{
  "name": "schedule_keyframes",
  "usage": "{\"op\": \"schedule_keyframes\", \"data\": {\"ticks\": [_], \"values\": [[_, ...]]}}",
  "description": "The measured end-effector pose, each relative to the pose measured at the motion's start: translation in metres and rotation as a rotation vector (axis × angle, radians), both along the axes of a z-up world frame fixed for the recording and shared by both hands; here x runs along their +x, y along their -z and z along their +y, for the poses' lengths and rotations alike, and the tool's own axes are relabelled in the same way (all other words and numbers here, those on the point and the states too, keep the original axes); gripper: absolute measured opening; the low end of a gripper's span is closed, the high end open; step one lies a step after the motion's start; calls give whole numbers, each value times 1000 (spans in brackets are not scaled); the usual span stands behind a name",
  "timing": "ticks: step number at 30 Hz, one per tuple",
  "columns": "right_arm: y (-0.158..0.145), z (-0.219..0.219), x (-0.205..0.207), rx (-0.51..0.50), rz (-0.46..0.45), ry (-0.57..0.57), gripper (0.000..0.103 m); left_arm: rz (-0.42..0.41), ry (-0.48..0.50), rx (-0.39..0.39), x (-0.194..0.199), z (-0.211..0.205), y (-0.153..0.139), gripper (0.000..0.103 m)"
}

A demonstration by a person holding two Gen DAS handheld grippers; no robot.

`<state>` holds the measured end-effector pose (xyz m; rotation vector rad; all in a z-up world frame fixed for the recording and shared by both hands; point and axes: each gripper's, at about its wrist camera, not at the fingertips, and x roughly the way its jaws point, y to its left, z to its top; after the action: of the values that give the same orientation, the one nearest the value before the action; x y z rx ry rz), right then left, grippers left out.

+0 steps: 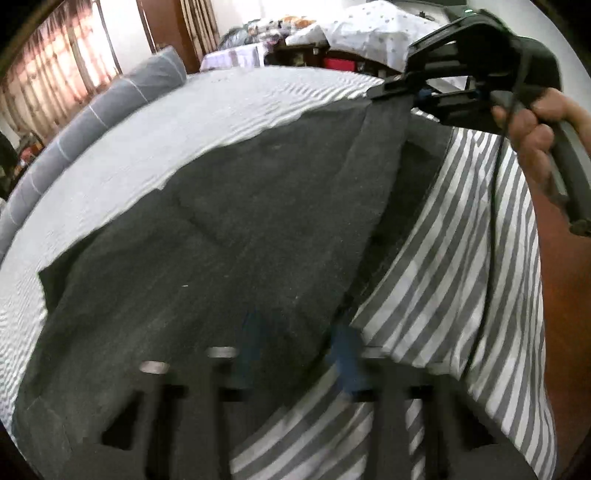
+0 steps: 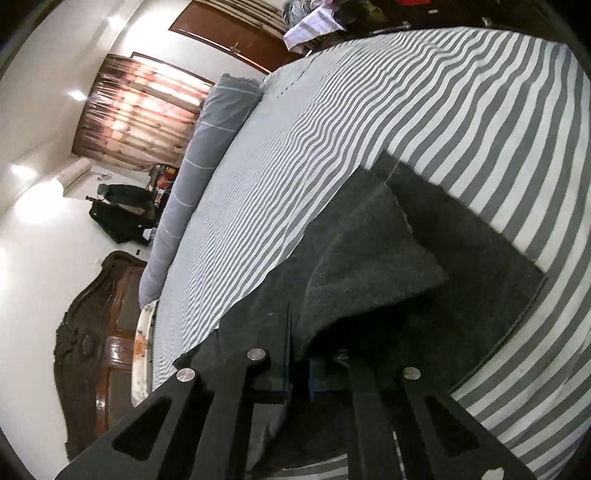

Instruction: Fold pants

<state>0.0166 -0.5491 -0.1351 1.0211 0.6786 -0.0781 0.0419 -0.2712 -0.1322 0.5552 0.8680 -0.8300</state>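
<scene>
Dark grey pants (image 1: 221, 240) lie spread on a striped bed, one edge lifted into a fold. In the left wrist view my left gripper (image 1: 299, 354) is blurred at the bottom, its blue pads closed on the near edge of the pants. My right gripper (image 1: 410, 92) shows at the upper right, held by a hand, shut on the far corner and lifting it. In the right wrist view the right gripper (image 2: 303, 373) pinches the pants (image 2: 369, 266), which drape away in a raised fold over the flat part.
The grey-and-white striped sheet (image 2: 369, 110) covers the bed. A long grey bolster (image 2: 207, 147) lies along its far side. A wooden headboard (image 2: 99, 332) and curtained window (image 2: 136, 110) stand beyond. Cluttered bedding (image 1: 332, 33) sits past the bed.
</scene>
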Motion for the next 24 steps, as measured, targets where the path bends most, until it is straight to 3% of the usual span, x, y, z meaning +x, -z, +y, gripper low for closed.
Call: {"op": "schedule_keyframes", "data": {"ticks": [3, 12, 16, 20, 24], "values": [[3, -8, -3, 18, -13, 23, 12, 8, -2, -6, 6, -5, 1, 6], [14, -34, -18, 79, -23, 104, 12, -6, 20, 9, 3, -9, 1, 6], [7, -37, -27, 37, -8, 130, 5, -22, 45, 14, -2, -11, -5, 6], [-14, -37, -35, -53, -7, 151, 4, -62, 86, 7, -13, -14, -17, 5], [-23, -32, -46, -125, 24, 144, 4, -46, 103, -2, -15, -14, -21, 4]]}}
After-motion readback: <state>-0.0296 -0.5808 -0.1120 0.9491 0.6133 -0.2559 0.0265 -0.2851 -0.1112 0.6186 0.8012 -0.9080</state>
